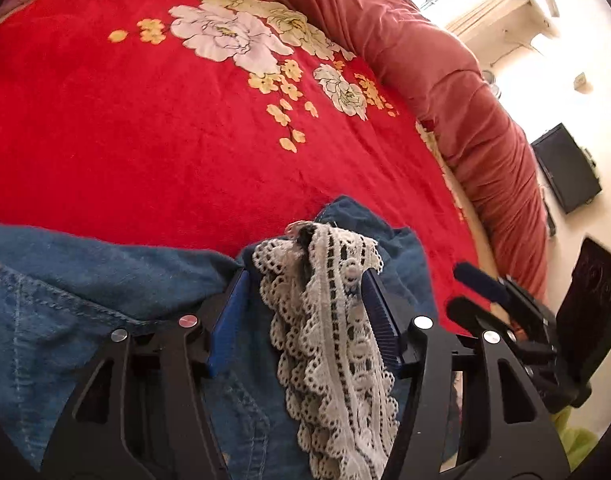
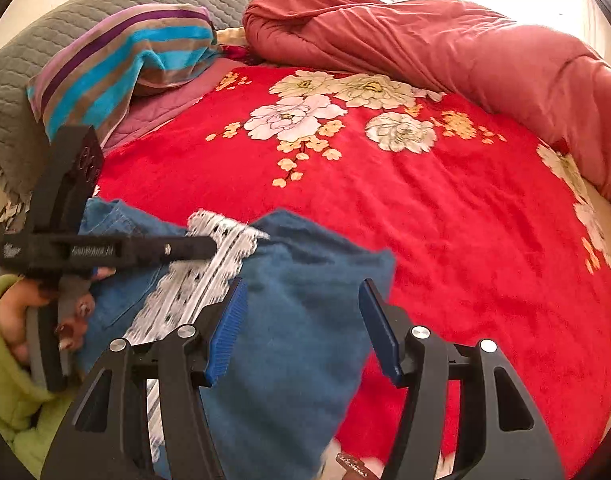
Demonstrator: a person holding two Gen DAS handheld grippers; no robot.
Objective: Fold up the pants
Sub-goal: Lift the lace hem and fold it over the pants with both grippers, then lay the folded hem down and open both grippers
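Note:
Blue denim pants (image 1: 65,280) lie on the red floral blanket (image 1: 145,140), with a white lace strip (image 1: 337,340) across them. My left gripper (image 1: 305,304) is open, its blue pads either side of the lace and denim. In the right wrist view the pants (image 2: 297,340) lie bunched below my right gripper (image 2: 301,320), which is open over the denim. The lace (image 2: 209,272) runs to its left. The left gripper (image 2: 193,246) shows side-on there, over the lace. The right gripper's fingers (image 1: 481,292) show at the right of the left wrist view.
A rolled pink-red quilt (image 2: 445,48) lies along the far and right side of the bed. A striped pillow (image 2: 125,56) and a grey quilted headboard (image 2: 45,40) are at the back left. A dark screen (image 1: 565,168) hangs on the wall beyond the bed.

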